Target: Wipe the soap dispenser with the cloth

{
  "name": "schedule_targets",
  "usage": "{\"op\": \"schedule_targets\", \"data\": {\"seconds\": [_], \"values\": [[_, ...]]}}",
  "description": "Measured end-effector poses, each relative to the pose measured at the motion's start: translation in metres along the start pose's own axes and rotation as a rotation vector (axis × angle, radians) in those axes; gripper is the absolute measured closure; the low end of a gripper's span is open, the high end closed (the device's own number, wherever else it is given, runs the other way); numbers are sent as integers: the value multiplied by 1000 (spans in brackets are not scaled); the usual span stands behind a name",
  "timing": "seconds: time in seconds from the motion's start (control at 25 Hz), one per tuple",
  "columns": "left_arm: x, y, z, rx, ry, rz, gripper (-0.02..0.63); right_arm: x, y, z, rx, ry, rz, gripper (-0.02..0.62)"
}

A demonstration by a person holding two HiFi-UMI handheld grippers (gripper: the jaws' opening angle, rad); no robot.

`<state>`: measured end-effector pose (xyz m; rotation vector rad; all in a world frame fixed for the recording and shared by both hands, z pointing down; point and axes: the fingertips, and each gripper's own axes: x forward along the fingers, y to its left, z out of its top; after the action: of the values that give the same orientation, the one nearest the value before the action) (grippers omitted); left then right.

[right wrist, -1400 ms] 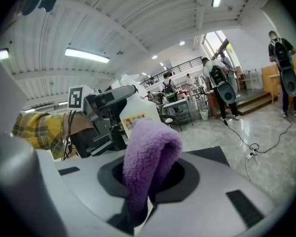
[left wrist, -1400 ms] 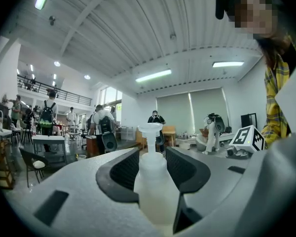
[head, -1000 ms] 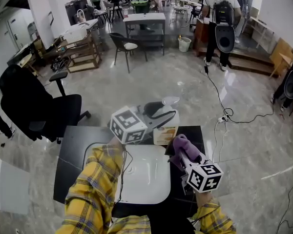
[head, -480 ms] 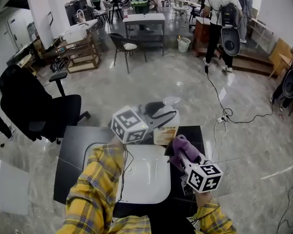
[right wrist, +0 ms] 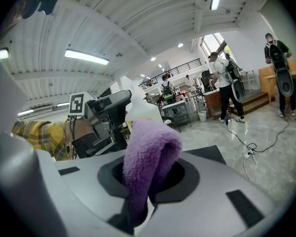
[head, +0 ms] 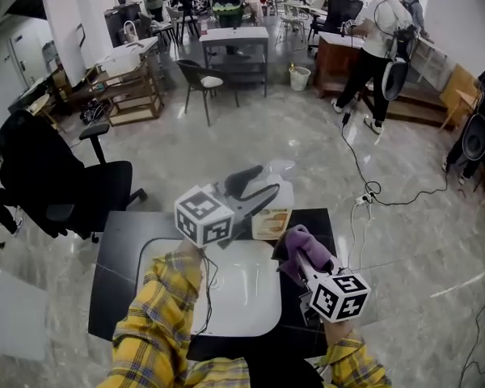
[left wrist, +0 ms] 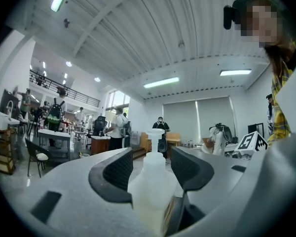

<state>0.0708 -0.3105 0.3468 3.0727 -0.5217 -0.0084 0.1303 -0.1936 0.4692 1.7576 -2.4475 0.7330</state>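
The translucent white soap dispenser (head: pixel 275 207) stands upright at the far edge of the black table (head: pixel 117 233). My left gripper (head: pixel 269 181) points level at it, and in the left gripper view the dispenser (left wrist: pixel 150 181) sits between the two dark pads. The jaws have just been opening, with gaps beside the bottle's neck, so I read this gripper (left wrist: pixel 150 164) as open around it. My right gripper (head: pixel 297 253) is shut on the folded purple cloth (head: pixel 301 241), just right of the dispenser. In the right gripper view the cloth (right wrist: pixel 150 152) bulges out of the right gripper (right wrist: pixel 150 177), with the dispenser (right wrist: pixel 138 110) behind it.
A white washbasin (head: pixel 242 297) lies on the table under both arms. A black office chair (head: pixel 56 184) stands on the floor to the left. A cable and socket strip (head: pixel 368 196) lie on the floor to the right. People and furniture are far off.
My left gripper has drawn slightly back to the left and its jaws have spread wider around the dispenser. The right gripper and cloth have stayed put. A person in the background has walked on.
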Motion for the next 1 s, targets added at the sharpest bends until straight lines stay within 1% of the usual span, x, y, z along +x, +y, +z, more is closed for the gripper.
{"op": "schedule_targets", "data": {"seconds": [0.08, 0.16, 0.24, 0.32, 0.4, 0.48, 0.6, 0.64, 0.72, 0.8, 0.88, 1.0], "values": [[-16, -3, 2, -23, -39, 45, 388, -4, 2, -2, 1, -1, 0, 526], [-38, -4, 1, -71, -95, 106, 388, -9, 4, -2, 10, -5, 3, 526], [-60, -10, -4, -121, -129, 155, 389, -13, 7, -2, 16, -12, 1, 526], [-76, -24, -12, -163, -121, 165, 394, -17, 12, -2, 15, -18, -5, 526], [-86, -43, -18, -187, -93, 153, 402, -22, 17, 1, 21, -26, -9, 526], [-99, -63, -24, -191, -77, 150, 411, -27, 23, 2, 28, -32, -10, 526], [-131, -88, -37, -192, -83, 191, 429, -40, 35, -10, 32, -38, -26, 526], [-142, -94, -42, -206, -85, 210, 437, -44, 41, -15, 37, -38, -33, 526], [-162, -102, -53, -260, -85, 229, 445, -52, 51, -23, 53, -40, -54, 526], [-177, -111, -66, -302, -74, 216, 446, -60, 60, -33, 69, -46, -83, 526], [-190, -120, -78, -288, -53, 200, 446, -67, 67, -45, 83, -49, -100, 526], [-207, -132, -88, -204, -19, 209, 463, -77, 74, -60, 94, -50, -110, 526]]}}
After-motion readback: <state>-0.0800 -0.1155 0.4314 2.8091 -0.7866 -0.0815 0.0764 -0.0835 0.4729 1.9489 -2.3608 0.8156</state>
